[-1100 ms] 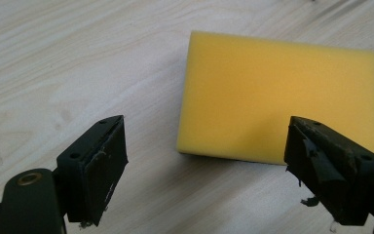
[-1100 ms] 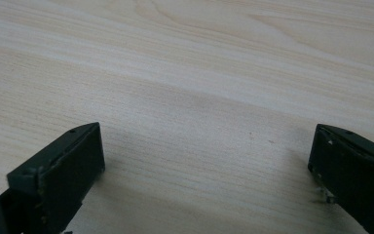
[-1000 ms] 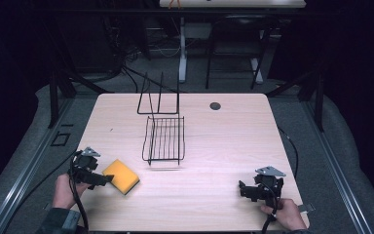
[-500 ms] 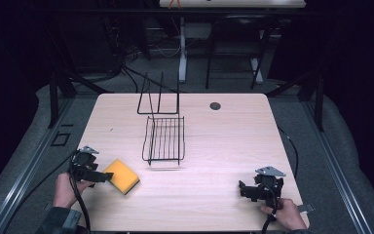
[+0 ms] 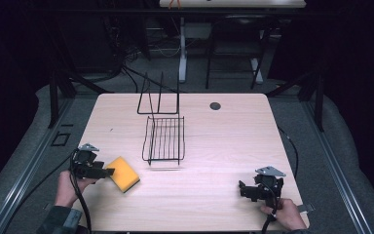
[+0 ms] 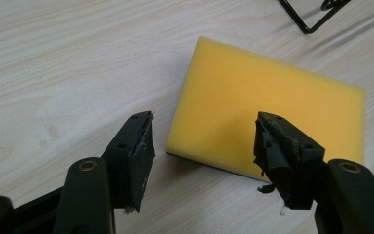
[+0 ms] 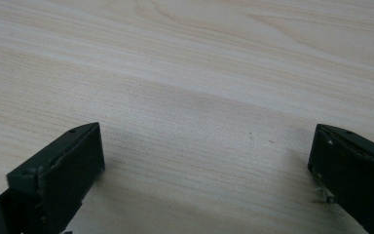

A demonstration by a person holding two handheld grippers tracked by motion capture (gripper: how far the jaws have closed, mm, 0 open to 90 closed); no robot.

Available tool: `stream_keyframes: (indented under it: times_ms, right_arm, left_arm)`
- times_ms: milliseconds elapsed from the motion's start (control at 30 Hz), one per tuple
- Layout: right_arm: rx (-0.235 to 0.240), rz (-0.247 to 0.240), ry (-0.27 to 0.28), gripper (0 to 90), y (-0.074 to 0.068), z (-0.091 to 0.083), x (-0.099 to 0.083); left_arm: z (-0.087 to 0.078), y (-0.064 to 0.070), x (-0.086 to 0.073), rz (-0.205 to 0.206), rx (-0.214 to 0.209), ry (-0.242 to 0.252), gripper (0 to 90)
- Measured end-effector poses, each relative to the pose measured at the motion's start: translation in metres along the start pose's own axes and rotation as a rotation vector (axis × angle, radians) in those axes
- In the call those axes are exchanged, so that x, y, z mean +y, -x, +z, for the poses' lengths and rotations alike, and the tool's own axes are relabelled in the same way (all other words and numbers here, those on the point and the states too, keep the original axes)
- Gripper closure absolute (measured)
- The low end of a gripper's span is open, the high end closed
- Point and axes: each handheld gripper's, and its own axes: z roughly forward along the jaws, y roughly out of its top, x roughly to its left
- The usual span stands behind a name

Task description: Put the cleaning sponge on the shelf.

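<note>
Sponge (image 5: 123,173): a flat yellow rectangular block with a thin dark underside showing along its near edge in the left gripper view (image 6: 272,105); it lies flat on the table's near-left part, near the rack's front corner.
Left gripper (image 5: 106,171): jaws spread apart, one on each side of the sponge's near corner (image 6: 204,146); the right jaw overlaps the sponge's near edge, and whether it touches I cannot tell.
Right gripper (image 5: 243,189): jaws wide apart over bare wood (image 7: 207,146), low at the near-right of the table, nothing between them.
Rack (image 5: 164,139): black wire, at mid-table, with upright wire loops at its far end.
Table (image 5: 224,146): pale wood grain, a small dark round spot (image 5: 215,106) near the far edge.
Change: against half a second ago, the left gripper has edged closer to the sponge; sponge, rack and right gripper lie as before.
</note>
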Motion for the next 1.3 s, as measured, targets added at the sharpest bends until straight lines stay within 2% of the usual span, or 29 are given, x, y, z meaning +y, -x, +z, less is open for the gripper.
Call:
stream_keyframes:
  times_ms: [67, 167, 233, 300, 333, 400, 700, 833, 1033, 1300]
  right_arm:
    - [0.0, 0.0, 0.0, 0.0, 0.0, 0.0, 0.0]
    - [0.0, 0.0, 0.0, 0.0, 0.0, 0.0, 0.0]
    - [0.0, 0.0, 0.0, 0.0, 0.0, 0.0, 0.0]
    - [0.0, 0.0, 0.0, 0.0, 0.0, 0.0, 0.0]
    - [0.0, 0.0, 0.0, 0.0, 0.0, 0.0, 0.0]
    - [0.0, -0.001, 0.0, 0.0, 0.0, 0.0, 0.0]
    - [-0.001, 0.0, -0.004, 0.0, 0.0, 0.0, 0.0]
    - [-0.001, -0.001, -0.004, 0.0, 0.0, 0.0, 0.0]
    - [-0.001, -0.001, -0.004, 0.0, 0.0, -0.001, 0.0]
    - [-0.002, -0.001, -0.004, 0.0, 0.0, 0.0, 0.0]
  left_arm:
    - [0.0, -0.004, 0.002, -0.012, -0.021, 0.01, 43.6]
    - [0.001, -0.007, 0.006, -0.016, -0.019, 0.027, 46.2]
    - [0.003, -0.009, 0.008, -0.017, -0.036, 0.025, 48.7]
    - [0.005, -0.009, 0.009, -0.014, -0.034, 0.013, 50.2]
    - [0.008, -0.01, 0.009, -0.013, -0.042, -0.001, 57.1]
    - [0.009, -0.011, 0.009, -0.012, -0.055, -0.006, 63.0]
    - [0.012, -0.01, 0.009, -0.012, -0.061, -0.022, 81.5]
    - [0.012, -0.008, 0.009, 0.006, -0.052, -0.02, 85.4]
    - [0.008, -0.006, 0.009, 0.017, -0.035, -0.019, 86.5]
    - [-0.005, -0.003, 0.011, 0.02, -0.027, 0.025, 86.8]
